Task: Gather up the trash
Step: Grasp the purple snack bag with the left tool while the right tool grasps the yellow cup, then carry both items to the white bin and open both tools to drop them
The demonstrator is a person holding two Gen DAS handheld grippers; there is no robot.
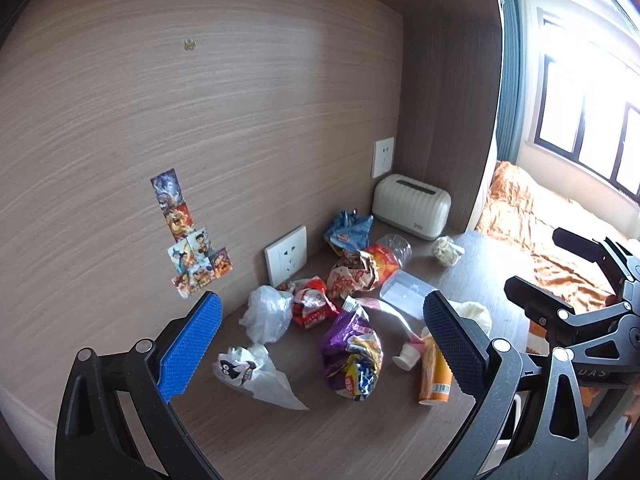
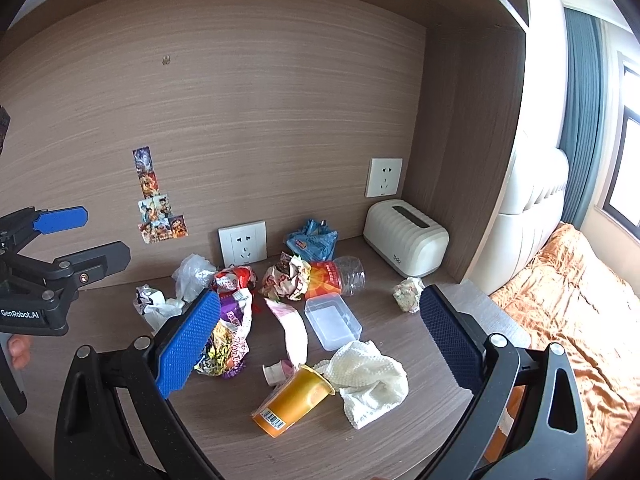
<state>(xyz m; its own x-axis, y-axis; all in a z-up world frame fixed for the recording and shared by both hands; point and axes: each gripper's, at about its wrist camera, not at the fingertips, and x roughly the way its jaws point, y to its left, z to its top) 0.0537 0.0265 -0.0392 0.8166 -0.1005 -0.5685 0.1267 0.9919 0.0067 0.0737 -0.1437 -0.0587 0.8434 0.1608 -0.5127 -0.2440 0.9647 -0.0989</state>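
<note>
a wood-grain tabletop (image 2: 384, 432) sits in a nook with a matching back wall, two wall sockets, a strip of stickers (image 2: 154, 196) and a cream box (image 2: 406, 236) in the far right corner. to the right lies a bed with an orange cover (image 2: 568, 320), below a bright window with a blue curtain.

the trash is spread over the middle of the tabletop — a clear plastic bag (image 1: 266, 312), a red wrapper (image 1: 312, 306), a purple snack bag (image 1: 352, 356), a crumpled paper wrapper (image 2: 286, 276), a blue packet (image 2: 312, 240), a plastic bottle (image 2: 338, 276), a clear lid (image 2: 332, 320), a white cloth (image 2: 368, 380) and an orange cup (image 2: 294, 400) lying on its side.

the left hand-held gripper (image 1: 322, 344) hangs above the pile with its jaws wide apart and nothing between them; the purple snack bag lies in line with the gap. the right hand-held gripper (image 2: 320, 340) is equally wide open and empty, with the orange cup and white cloth below the gap.

the print on the wrappers is too small to read, and the bottle is partly hidden behind the paper wrapper.
</note>
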